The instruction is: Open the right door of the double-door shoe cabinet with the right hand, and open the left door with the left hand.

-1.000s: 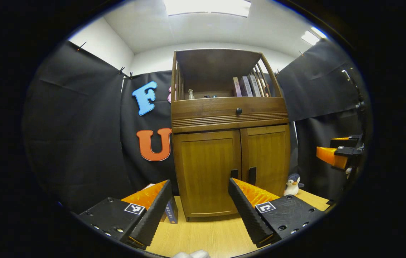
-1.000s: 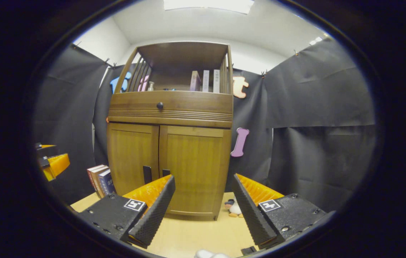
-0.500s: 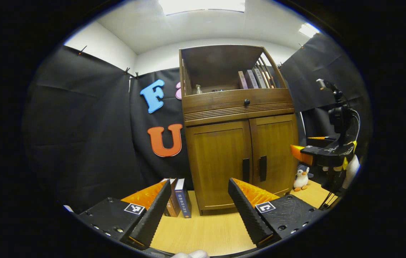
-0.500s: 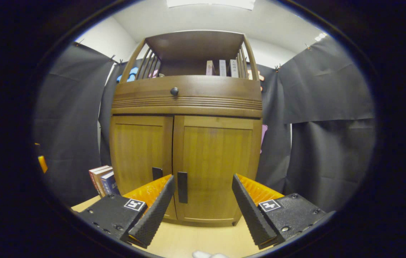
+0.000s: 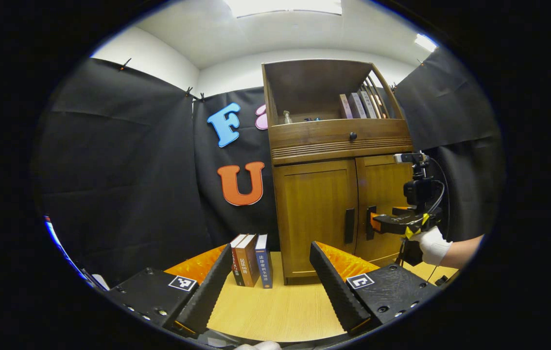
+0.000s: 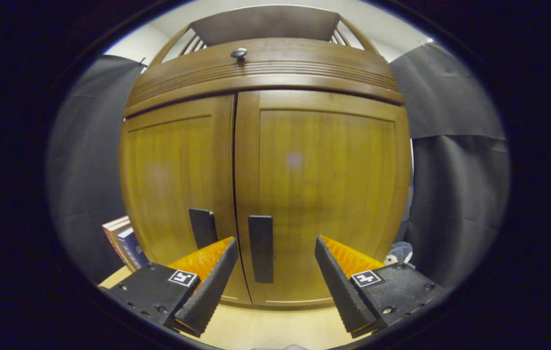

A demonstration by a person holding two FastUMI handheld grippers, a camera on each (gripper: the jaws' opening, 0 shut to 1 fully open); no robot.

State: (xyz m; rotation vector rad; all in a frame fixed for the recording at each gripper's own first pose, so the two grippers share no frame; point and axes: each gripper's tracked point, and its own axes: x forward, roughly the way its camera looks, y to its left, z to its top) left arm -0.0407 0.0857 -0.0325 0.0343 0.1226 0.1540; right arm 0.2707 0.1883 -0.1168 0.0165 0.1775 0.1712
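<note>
Framing right door handle, right tongs

From my right gripper view the shoe cabinet is so close that its upper shelf gets cut off at the top edge. My left finger covers the bottom of the left door handle. The plush toy by the cabinet's right side is mostly hidden behind my other finger. In the left gripper view, the right gripper overlaps the right door handle, so I honestly can't tell if they're touching. Book spines are too small to read.
</note>
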